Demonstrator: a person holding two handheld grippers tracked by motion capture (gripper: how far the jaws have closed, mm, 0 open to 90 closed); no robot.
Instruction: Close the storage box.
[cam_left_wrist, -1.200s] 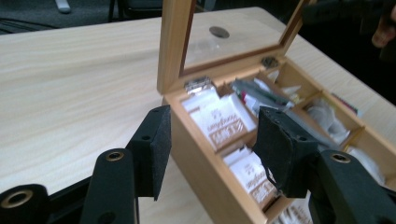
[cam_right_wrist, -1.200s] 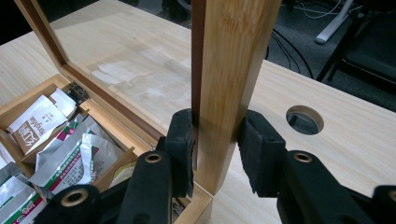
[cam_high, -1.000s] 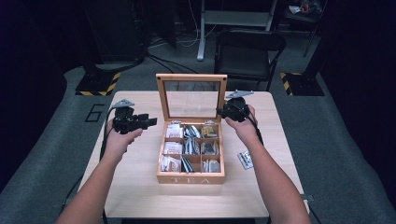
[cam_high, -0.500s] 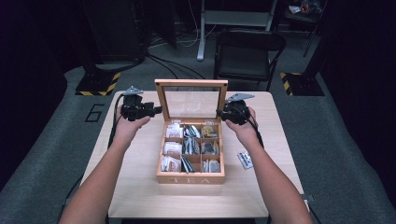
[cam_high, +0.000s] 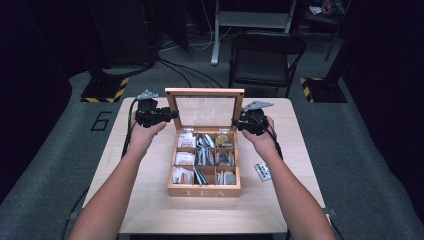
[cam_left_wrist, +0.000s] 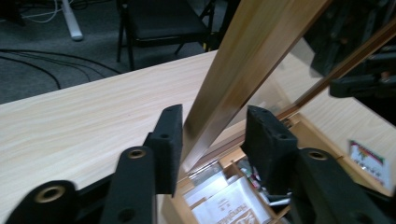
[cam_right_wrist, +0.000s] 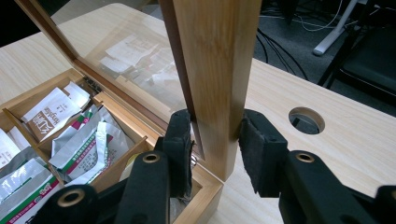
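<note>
A wooden tea box (cam_high: 204, 191) sits mid-table with its glass lid (cam_high: 205, 92) standing upright. My left gripper (cam_high: 172, 114) is at the lid's left edge. Its jaws have just been closing, and the lid's side rail (cam_left_wrist: 212, 112) runs aslant between the pads, meeting one low and the other high. My right gripper (cam_high: 236, 122) is shut on the lid's right rail (cam_right_wrist: 212, 70) just above the hinge corner, both pads pressed on the wood. Tea bags (cam_high: 202, 155) fill the compartments.
A loose tea packet (cam_high: 262, 171) lies on the table (cam_high: 150, 200) right of the box, by my right forearm. The table has a round cable hole (cam_right_wrist: 306, 120) near the right gripper. A dark chair (cam_high: 265, 60) stands behind the far edge.
My left gripper moved from beside the box toward the lid's left edge and its jaws narrowed around the rail. The right gripper stayed on the right rail.
</note>
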